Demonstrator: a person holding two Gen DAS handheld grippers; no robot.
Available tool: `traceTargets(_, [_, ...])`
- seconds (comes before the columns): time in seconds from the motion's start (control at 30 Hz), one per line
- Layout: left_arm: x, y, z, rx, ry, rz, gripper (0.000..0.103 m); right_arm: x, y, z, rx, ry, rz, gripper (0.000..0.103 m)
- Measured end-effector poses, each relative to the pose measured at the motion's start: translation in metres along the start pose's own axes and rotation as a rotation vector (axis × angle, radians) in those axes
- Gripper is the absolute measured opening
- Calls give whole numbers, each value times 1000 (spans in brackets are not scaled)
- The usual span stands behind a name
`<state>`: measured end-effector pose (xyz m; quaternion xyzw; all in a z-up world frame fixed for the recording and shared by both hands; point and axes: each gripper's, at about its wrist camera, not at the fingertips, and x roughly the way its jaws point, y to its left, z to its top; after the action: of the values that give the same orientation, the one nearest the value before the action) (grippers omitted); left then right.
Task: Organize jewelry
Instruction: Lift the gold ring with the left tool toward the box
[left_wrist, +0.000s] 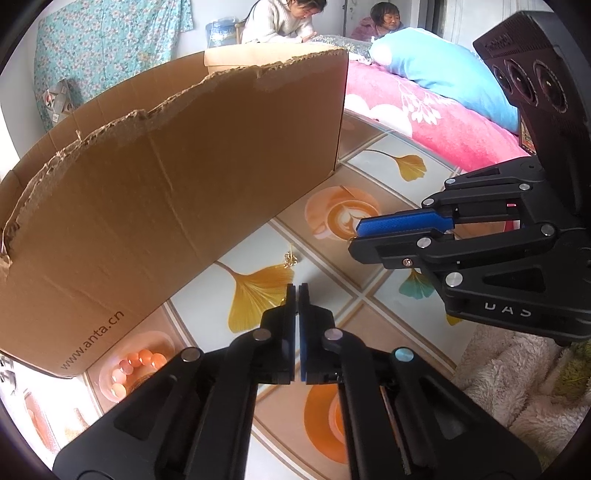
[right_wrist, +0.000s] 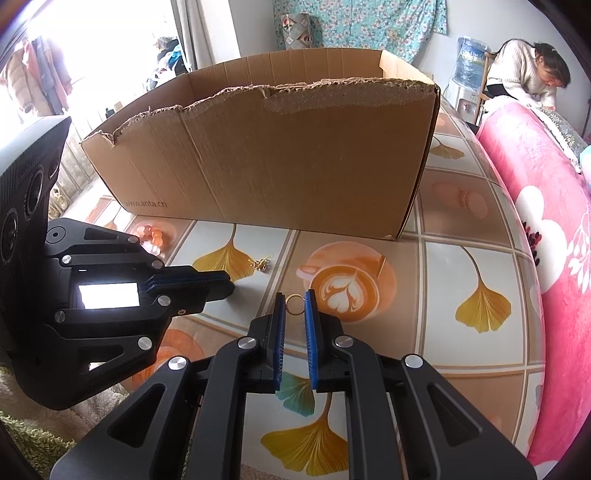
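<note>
right gripper (right_wrist: 294, 304) | jaws pinching thin gold ring (right_wrist: 294, 304) upright at tips, lifted for boxing | left gripper (left_wrist: 297, 291) | jaws fully closed, seemingly empty | gold chain piece (left_wrist: 290, 258) lying on desk (right_wrist: 424, 266), near cardboard box (right_wrist: 295, 155), awaiting pickup

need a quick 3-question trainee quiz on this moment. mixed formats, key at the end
1. True or false: the gold ring lies inside the cardboard box.
2. Pick one. The fingers of the right gripper are: A) wide open, B) shut on the gold ring, C) shut on nothing.
3. Short answer: what lies on the tablecloth just beyond the tips of the shut left gripper?

Key: 1 false, it sits outside the box, above the table. 2 B. 3 a small gold trinket.
</note>
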<state>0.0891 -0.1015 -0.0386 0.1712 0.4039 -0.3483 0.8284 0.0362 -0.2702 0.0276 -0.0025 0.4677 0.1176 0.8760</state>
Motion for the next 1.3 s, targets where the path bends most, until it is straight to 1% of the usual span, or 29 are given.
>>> traceTargets(0.1, [-2,2,-1,-16,3,-8,1,-1,-1,0,1,-2,0,11])
traceTargets(0.17, [-3,4,-1,-24,5,-14,4,-1,-1,0,2,-1,1,11])
traceTargets(0.23, [-5,6,-3,-29,4,-7,12,-1,-1,0,4,-1,2,11])
traceTargets(0.27, [-4,8,-3,-32,8,-4,13,0,-1,0,3,0,3,11])
traceTargets(0.4, [-3,9,-4,-41,14,-19,13,1,-1,0,4,1,7,11])
traceTargets(0.6, [-1,6,-1,-16,24,-26,13,1,-1,0,5,1,5,11])
traceTargets(0.87, [2,-1,1,4,33,5,13,4,-2,0,11,2,7,11])
traceTargets(0.93, [2,-1,1,8,31,12,10,4,-2,0,12,1,7,11])
traceTargets(1.3, [1,-2,0,16,24,16,10,4,-3,0,12,-2,8,11])
